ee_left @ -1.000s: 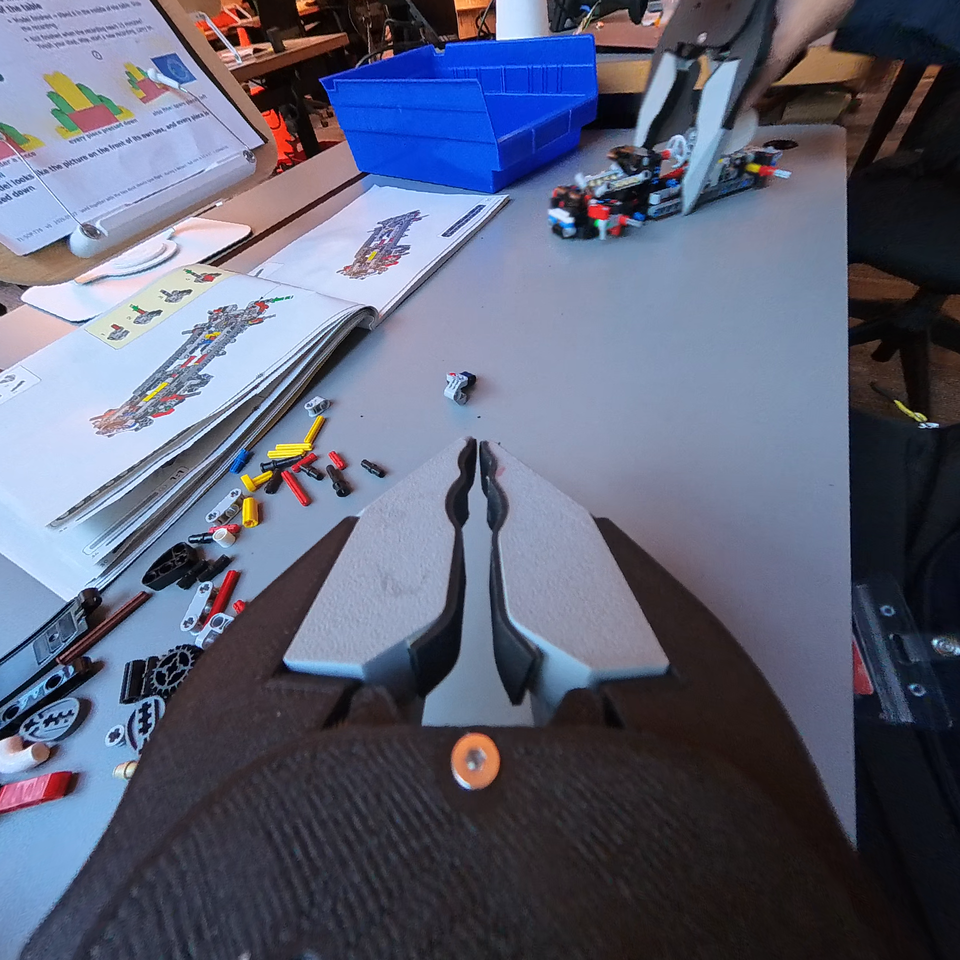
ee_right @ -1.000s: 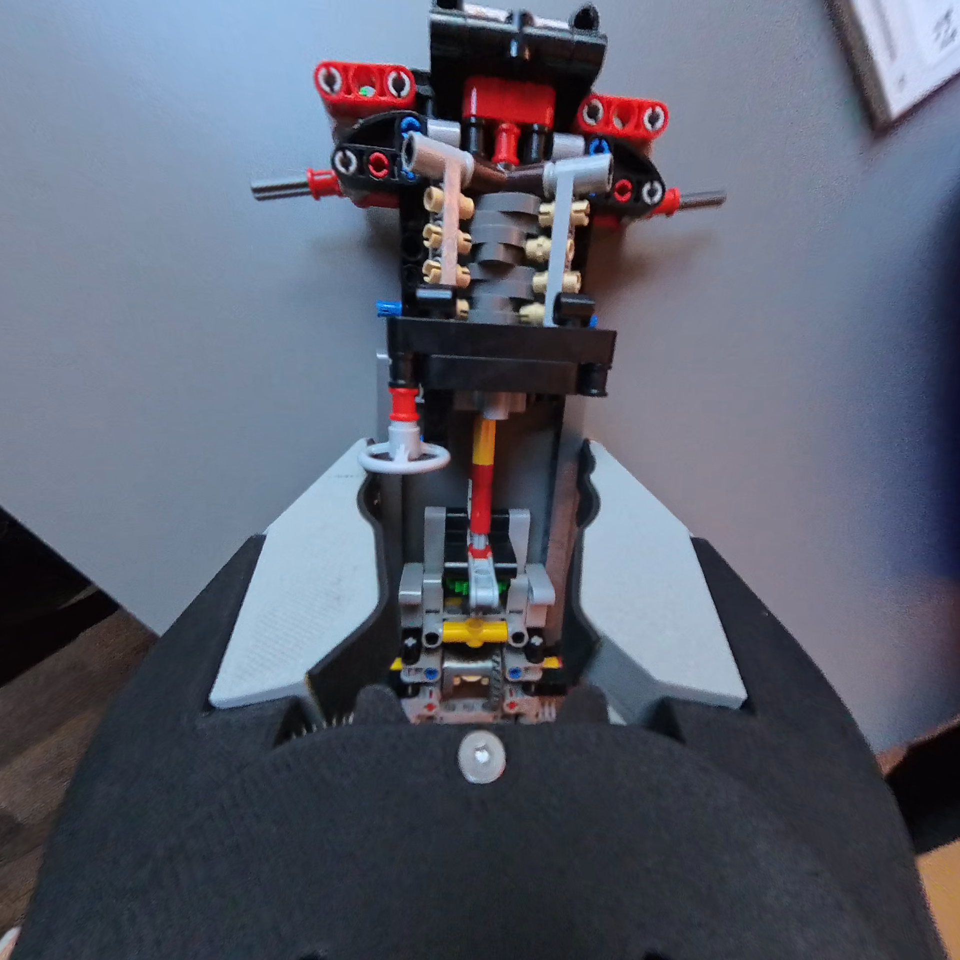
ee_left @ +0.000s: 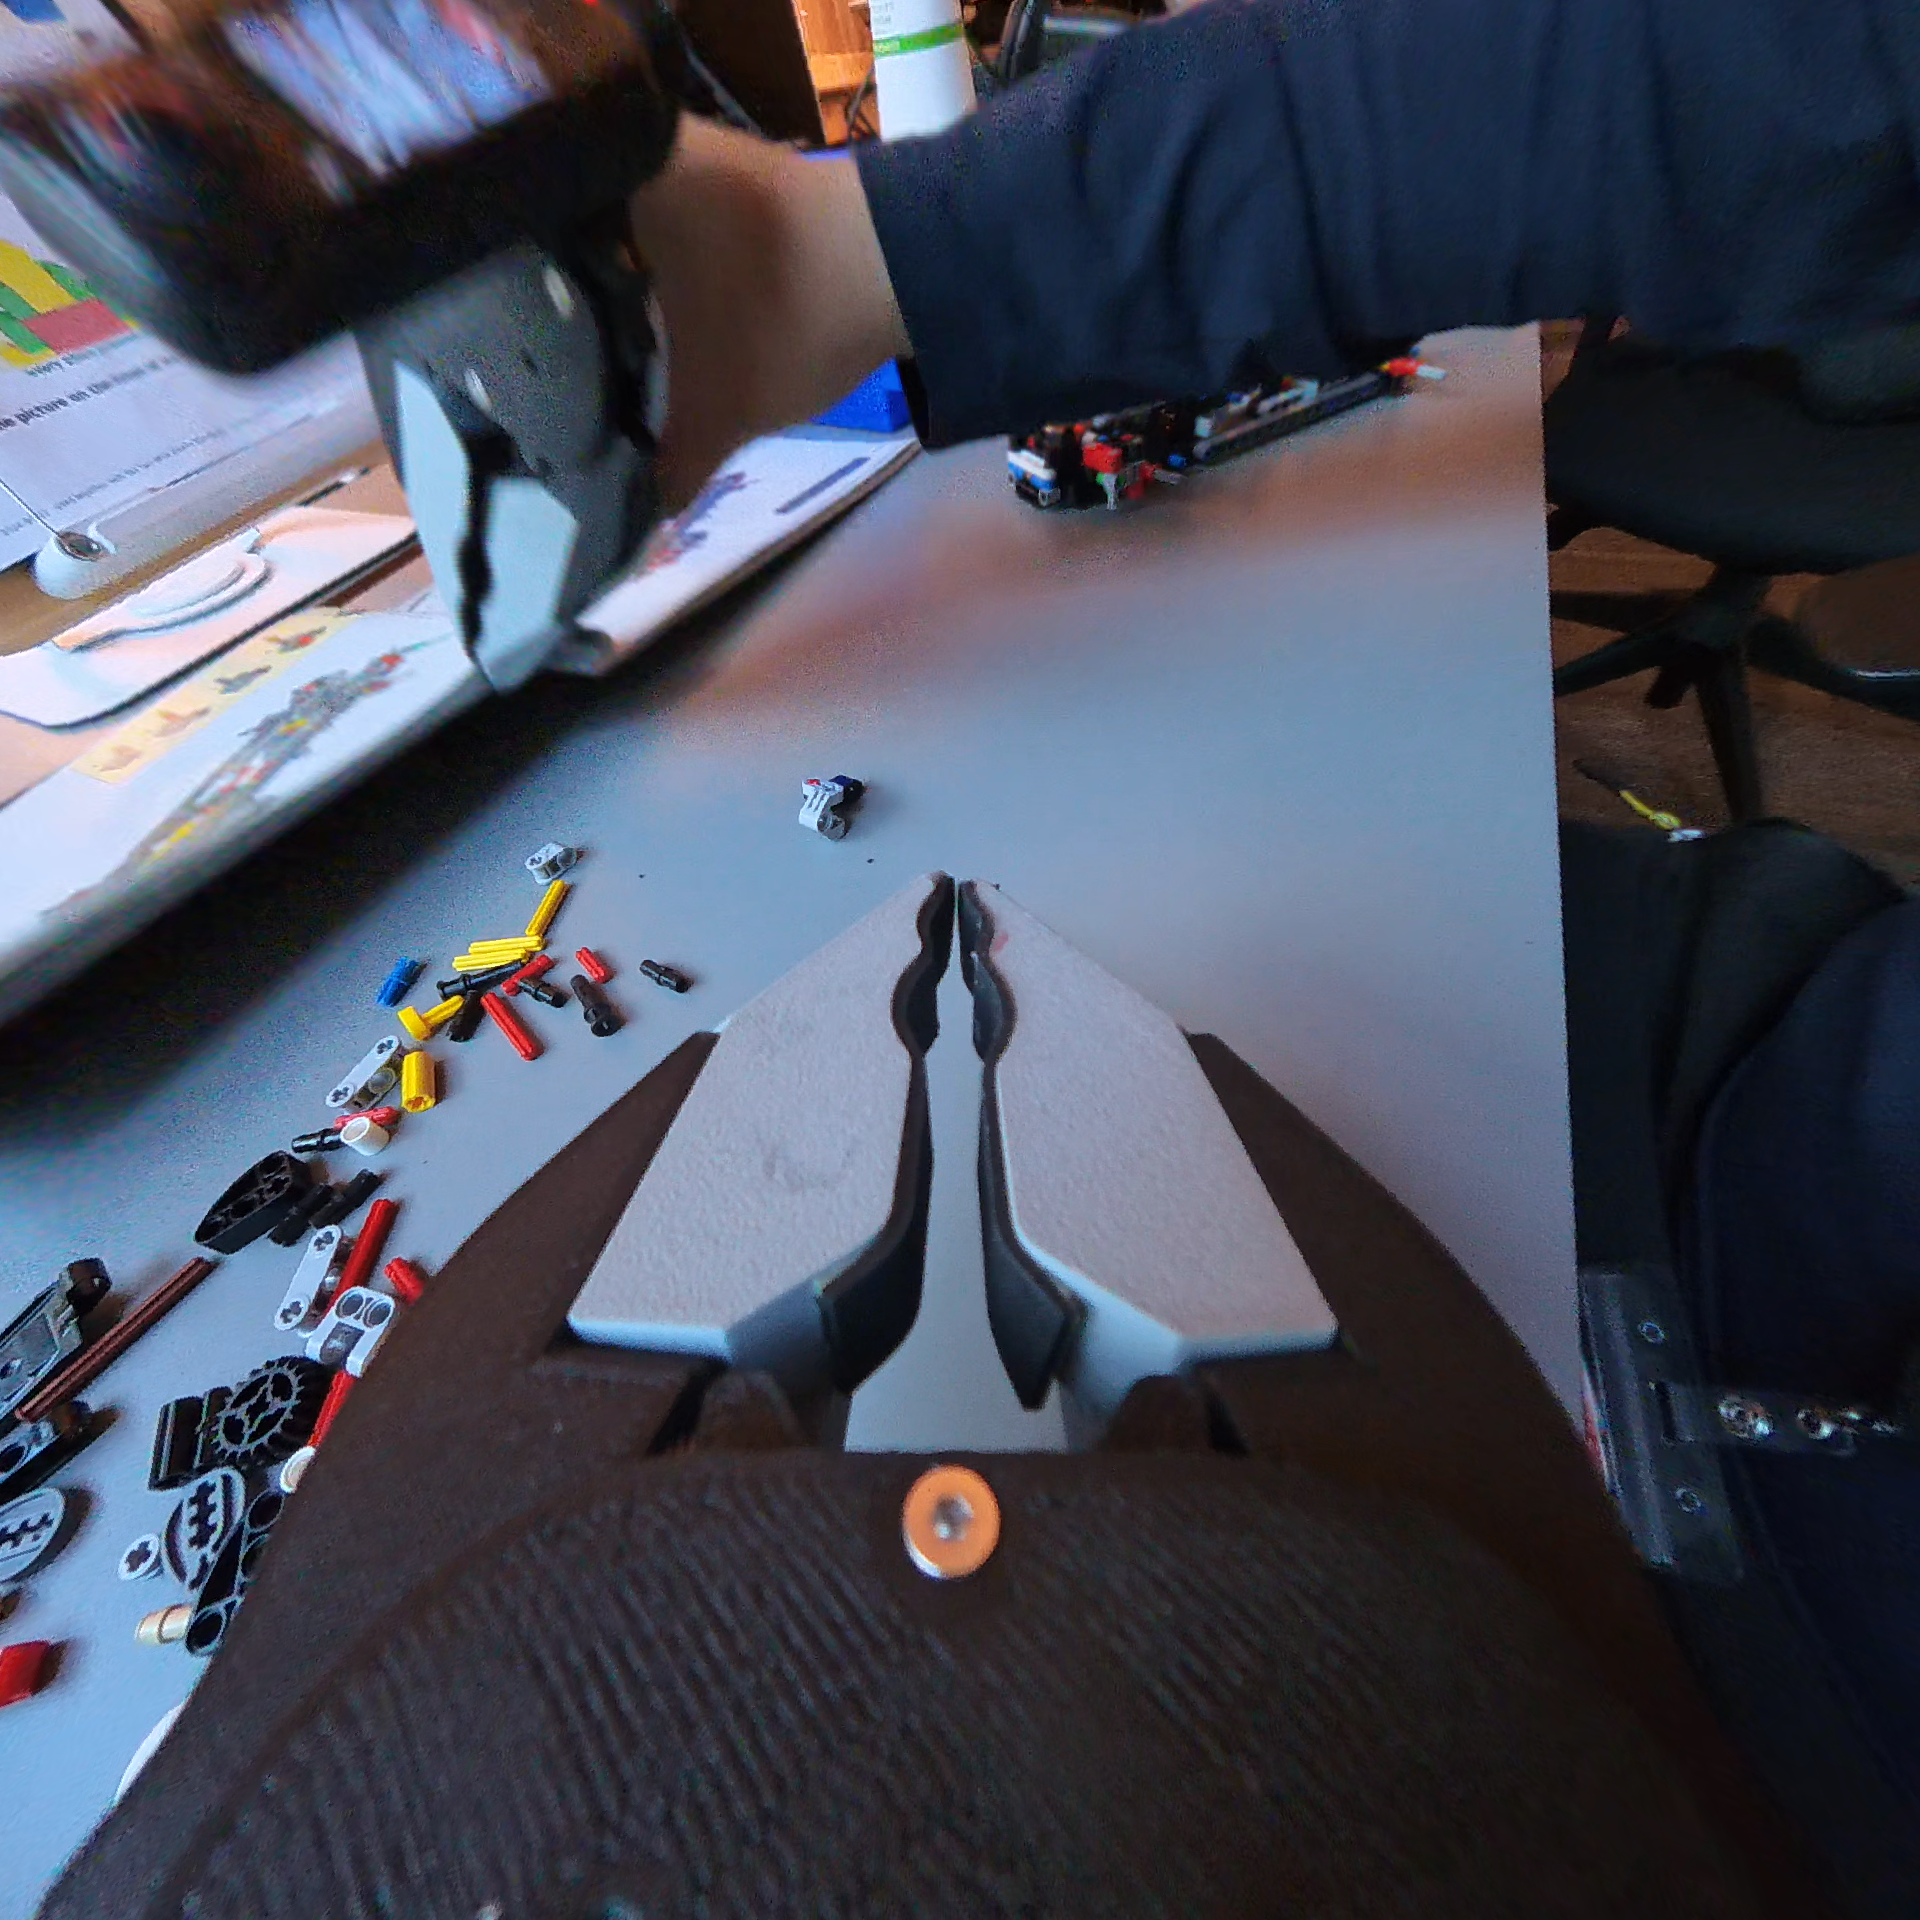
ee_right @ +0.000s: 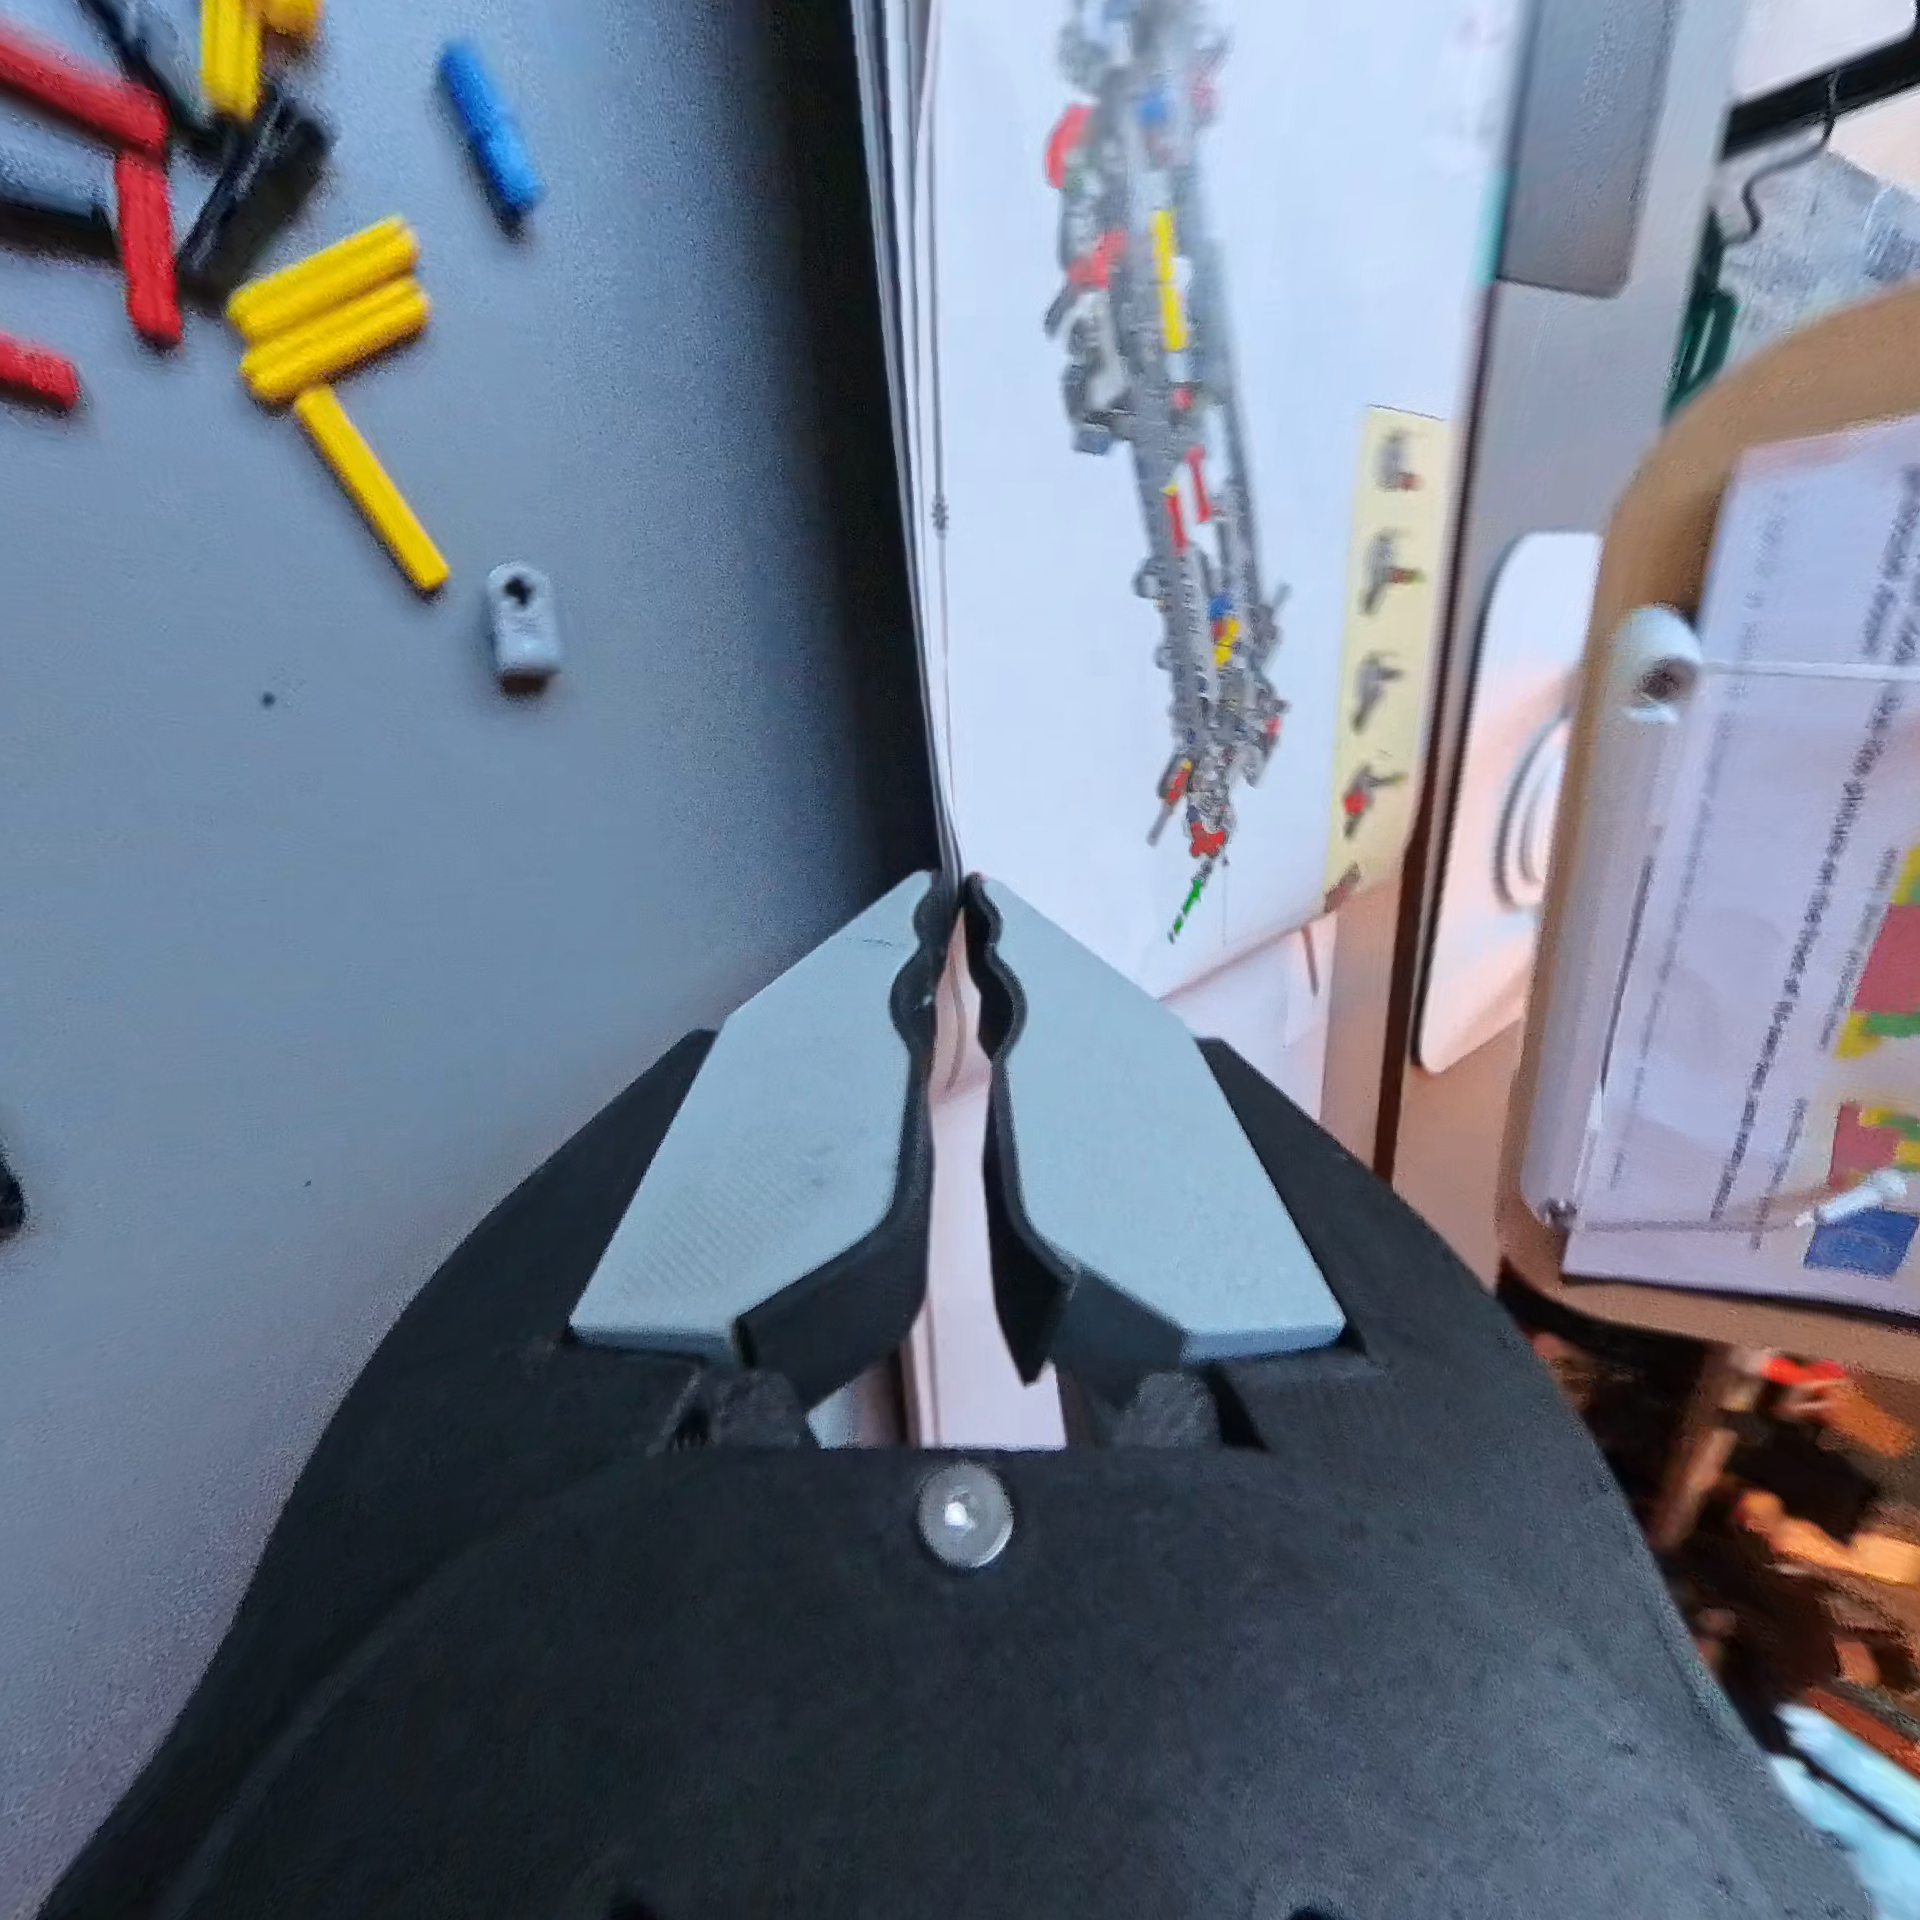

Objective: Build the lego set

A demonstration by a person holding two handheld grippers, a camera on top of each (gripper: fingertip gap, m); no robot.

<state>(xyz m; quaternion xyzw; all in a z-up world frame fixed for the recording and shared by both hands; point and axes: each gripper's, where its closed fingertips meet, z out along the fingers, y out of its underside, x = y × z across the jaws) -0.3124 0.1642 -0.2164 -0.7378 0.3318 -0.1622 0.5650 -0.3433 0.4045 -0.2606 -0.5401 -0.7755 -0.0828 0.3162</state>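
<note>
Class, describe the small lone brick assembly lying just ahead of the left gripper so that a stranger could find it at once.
On the grey table, look just ahead of the shut left gripper. There lies a small grey connector assembly with a dark blue end. Unlike the scattered pins, it sits alone.

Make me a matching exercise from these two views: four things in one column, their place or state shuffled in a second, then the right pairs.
Things:
1. left gripper
2. right gripper
3. brick-built vehicle chassis
4. small grey connector piece

Place or state:
A. lies alone on the grey table, just ahead of shut fingertips
B. fingertips closed at the edge of the open instruction booklet
C. at the far end of the table, beneath a dark blue sleeve
D. shut, above bare table

Pairs: 1-D, 2-B, 3-C, 4-A
</note>
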